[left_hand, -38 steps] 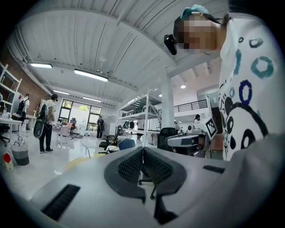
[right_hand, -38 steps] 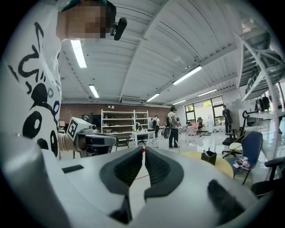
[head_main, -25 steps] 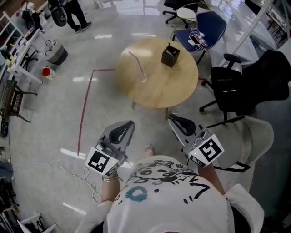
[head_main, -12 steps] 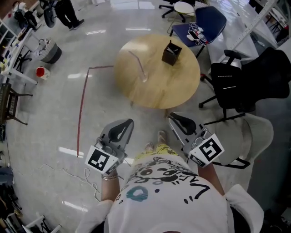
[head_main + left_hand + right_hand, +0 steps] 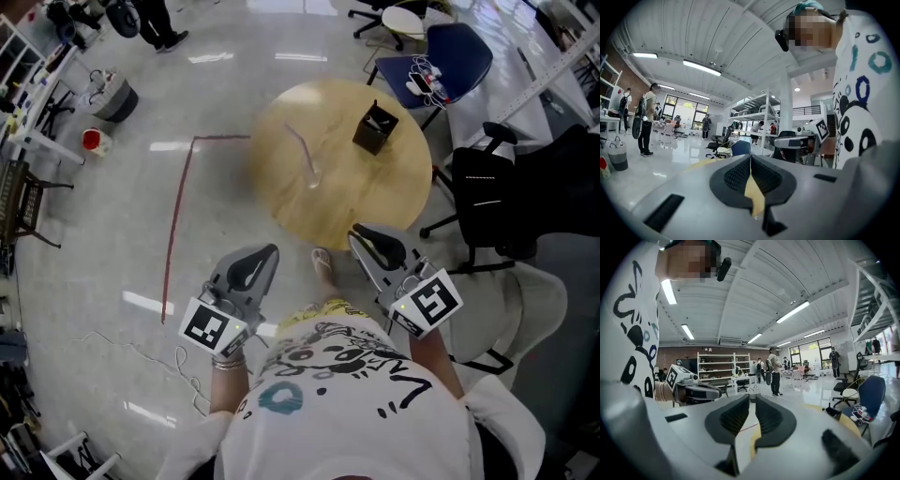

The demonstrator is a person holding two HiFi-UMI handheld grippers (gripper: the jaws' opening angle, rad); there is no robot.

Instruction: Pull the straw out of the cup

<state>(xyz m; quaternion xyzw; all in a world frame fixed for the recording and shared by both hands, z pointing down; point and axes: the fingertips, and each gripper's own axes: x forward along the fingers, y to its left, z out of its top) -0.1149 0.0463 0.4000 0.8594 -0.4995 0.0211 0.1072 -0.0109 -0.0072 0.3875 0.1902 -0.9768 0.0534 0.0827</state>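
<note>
A round wooden table stands ahead of me in the head view. On it, left of centre, is a small clear cup with a long pale straw leaning up and to the left. My left gripper and right gripper are held side by side short of the table's near edge, both well away from the cup. In the left gripper view the left gripper has its pads together with nothing between them. The right gripper is likewise shut and empty.
A black box sits on the table's far right. A blue chair, a black office chair and a beige chair stand to the right. Red tape marks the floor at left. People stand far off.
The table and cup have come nearer and lower in the head view as I walk toward them. Both grippers keep their pose and stay shut.
</note>
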